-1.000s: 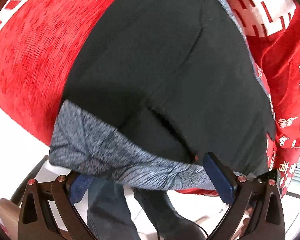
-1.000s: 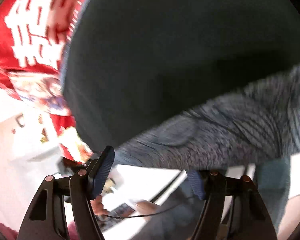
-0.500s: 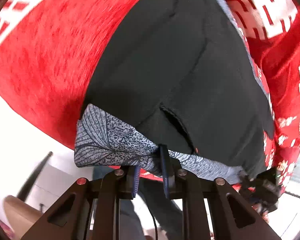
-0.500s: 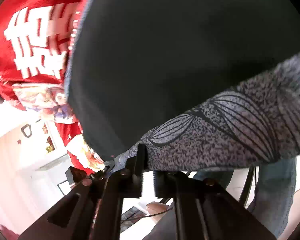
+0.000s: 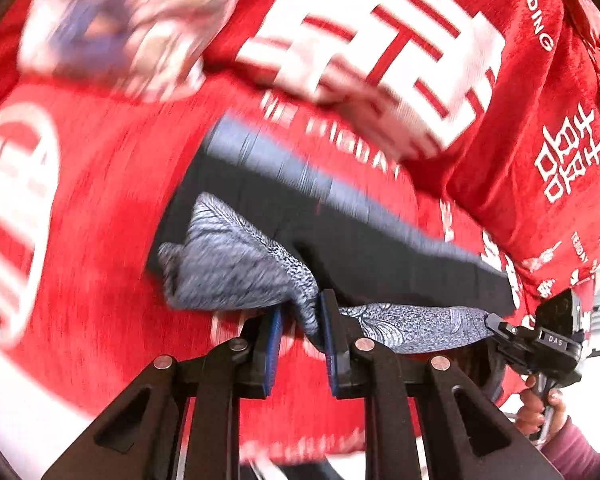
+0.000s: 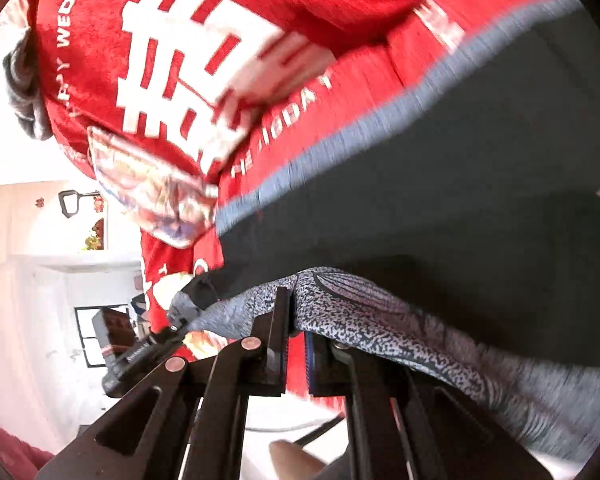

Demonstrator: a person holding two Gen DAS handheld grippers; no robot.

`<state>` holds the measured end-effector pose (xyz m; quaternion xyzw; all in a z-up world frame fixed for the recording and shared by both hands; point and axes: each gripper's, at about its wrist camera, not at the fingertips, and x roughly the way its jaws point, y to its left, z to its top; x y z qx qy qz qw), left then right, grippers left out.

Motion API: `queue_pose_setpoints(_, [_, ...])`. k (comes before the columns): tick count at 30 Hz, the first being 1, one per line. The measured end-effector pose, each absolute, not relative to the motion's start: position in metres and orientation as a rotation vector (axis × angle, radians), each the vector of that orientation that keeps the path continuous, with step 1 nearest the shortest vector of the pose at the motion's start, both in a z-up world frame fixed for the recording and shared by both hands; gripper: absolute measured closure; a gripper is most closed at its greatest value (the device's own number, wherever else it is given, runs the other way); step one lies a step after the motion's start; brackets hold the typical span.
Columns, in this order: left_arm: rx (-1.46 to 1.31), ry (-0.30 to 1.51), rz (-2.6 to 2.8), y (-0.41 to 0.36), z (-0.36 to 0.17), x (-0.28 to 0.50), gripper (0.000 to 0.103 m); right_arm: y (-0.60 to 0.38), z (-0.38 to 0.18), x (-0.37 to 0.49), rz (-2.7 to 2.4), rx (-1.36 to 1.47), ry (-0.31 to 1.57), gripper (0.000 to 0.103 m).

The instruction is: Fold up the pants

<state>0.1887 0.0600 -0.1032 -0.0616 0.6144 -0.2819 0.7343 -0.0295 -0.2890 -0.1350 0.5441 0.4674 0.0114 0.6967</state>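
Red plush bedspread with white characters (image 5: pixel 100 220) fills both views. Black pants with a grey patterned waistband (image 5: pixel 360 240) lie across it, the waistband end raised off the cloth. Left gripper (image 5: pixel 300 320) is clenched on the bunched waistband; right gripper (image 6: pixel 296 312) pinches the same grey band farther along its edge.
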Motion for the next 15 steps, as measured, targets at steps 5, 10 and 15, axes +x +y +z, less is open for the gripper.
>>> queue_pose_setpoints(5, [0.031,1.213,-0.565,0.001,-0.116,0.24,0.056,-0.326,-0.167,0.041,-0.045,1.198,1.064,0.092])
queue_pose_setpoints(10, [0.155,1.165,-0.443,0.002,-0.118,0.26,0.033,-0.329,-0.205,0.074,-0.183,1.148,1.181,0.055])
queue_pose_setpoints(15, [0.312,1.174,-0.477,0.012,-0.11,0.241,0.033,-0.311,-0.172,0.073,-0.148,1.098,1.137,0.022])
